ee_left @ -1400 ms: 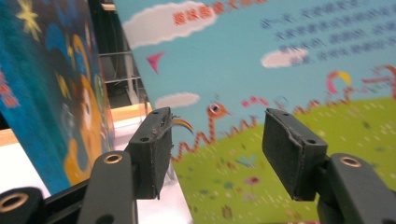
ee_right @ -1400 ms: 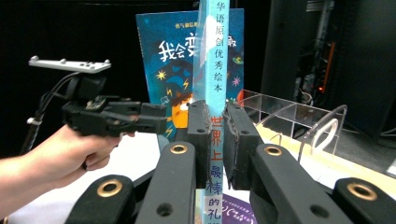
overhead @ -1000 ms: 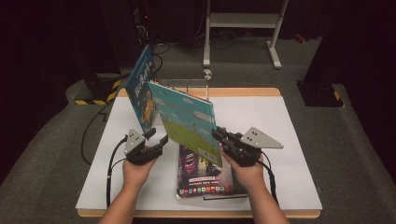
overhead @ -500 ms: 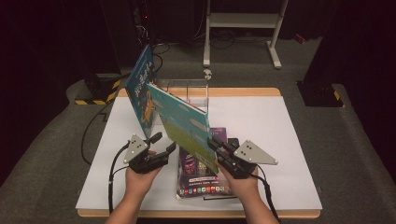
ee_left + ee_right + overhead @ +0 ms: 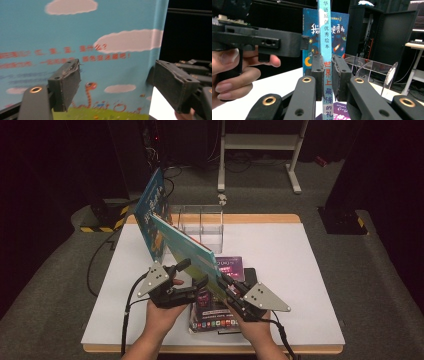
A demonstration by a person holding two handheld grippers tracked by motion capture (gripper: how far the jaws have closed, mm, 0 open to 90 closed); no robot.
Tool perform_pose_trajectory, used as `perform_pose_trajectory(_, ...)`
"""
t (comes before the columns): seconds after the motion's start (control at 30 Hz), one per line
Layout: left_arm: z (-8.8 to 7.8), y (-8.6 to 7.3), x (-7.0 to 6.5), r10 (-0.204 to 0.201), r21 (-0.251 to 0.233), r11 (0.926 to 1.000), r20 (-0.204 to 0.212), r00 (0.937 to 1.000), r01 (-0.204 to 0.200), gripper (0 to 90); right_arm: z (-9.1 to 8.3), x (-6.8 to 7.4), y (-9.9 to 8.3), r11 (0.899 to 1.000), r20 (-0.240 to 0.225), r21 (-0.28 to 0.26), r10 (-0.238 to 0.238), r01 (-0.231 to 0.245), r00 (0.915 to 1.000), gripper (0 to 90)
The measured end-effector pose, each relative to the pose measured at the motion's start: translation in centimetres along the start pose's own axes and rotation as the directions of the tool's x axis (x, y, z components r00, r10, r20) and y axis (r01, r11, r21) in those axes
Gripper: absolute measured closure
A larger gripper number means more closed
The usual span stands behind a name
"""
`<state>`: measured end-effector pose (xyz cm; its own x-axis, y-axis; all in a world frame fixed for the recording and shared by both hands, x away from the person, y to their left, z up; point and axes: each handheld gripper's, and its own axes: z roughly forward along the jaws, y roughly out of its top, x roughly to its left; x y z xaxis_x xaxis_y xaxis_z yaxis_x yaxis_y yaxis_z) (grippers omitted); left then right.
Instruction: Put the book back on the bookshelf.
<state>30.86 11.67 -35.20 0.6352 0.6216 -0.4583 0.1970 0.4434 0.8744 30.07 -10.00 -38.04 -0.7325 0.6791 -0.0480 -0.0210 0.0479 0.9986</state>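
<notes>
**While clamped at the spine, picture book poised for shelving**

Shows a white table (image 5: 310, 270) seen from above, with a clear acrylic rack (image 5: 202, 220) at its far edge. Has one blue book (image 5: 152, 215) already upright at the rack's left end, leaning outward. Leaves a flat stack (image 5: 227, 267) of books on the near part of the table, purple cover uppermost.

Lifts a sky-blue picture book (image 5: 187, 247) above that stack, tilted, far corner toward the rack. Grips it with the right gripper (image 5: 225, 285), pads pressed tight on either side of the thin spine (image 5: 324, 37). Sets the left gripper (image 5: 192, 272) just beside the book's near edge, jaws apart and just now widening, nothing between them; looks past them onto the cover (image 5: 112, 25) with its clouds and cartoon worm.

Reads as the carrying step: book raised off the pile, not yet in the rack. Calls next for turning it upright and lowering it into a free slot beside the blue book, probably steadied by the left gripper.

Hides most of the stack under book and hands. Blurs the red lettering on the cover. Makes the rack's dividers hard to count.
</notes>
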Motion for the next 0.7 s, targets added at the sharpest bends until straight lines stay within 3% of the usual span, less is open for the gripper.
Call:
perform_pose_trajectory(0.3, 0.3, -0.3, -0.5, 0.007, 0.008, 0.9999, 0.02, 0.9998, -0.007, 18.3, -0.3, 0.2, -0.3, 1.0, -0.021, -0.006, 0.015, -0.015, 0.9997, 78.9)
perform_pose_trajectory(0.37, 0.3, -0.3, -0.6, 0.005, -0.002, 1.0, 0.008, 1.0, -0.005, 17.3, -0.4, -0.3, -0.4, 0.999, -0.059, 0.0, 0.039, -0.039, 0.9975, 76.1)
perform_pose_trajectory(0.5, 0.3, -0.3, -0.6, 0.007, -0.004, 1.0, 0.006, 1.0, -0.007, 17.1, -0.5, -1.2, -1.8, 0.994, -0.112, 0.072, 0.085, -0.077, 0.9901, 70.1)
perform_pose_trajectory(0.57, 0.4, -0.4, -0.8, 0.01, -0.009, 0.9999, 0.002, 0.9999, -0.01, 16.2, -0.6, -1.4, -2.7, 0.991, -0.116, 0.106, 0.098, -0.086, 0.9884, 72.5)
perform_pose_trajectory(0.7, 0.5, -0.7, -1.0, 0.024, -0.013, 0.9996, -0.017, 0.9996, -0.024, 14.4, -1.0, -1.5, -3.5, 0.991, -0.126, 0.104, 0.098, -0.085, 0.9872, 76.9)
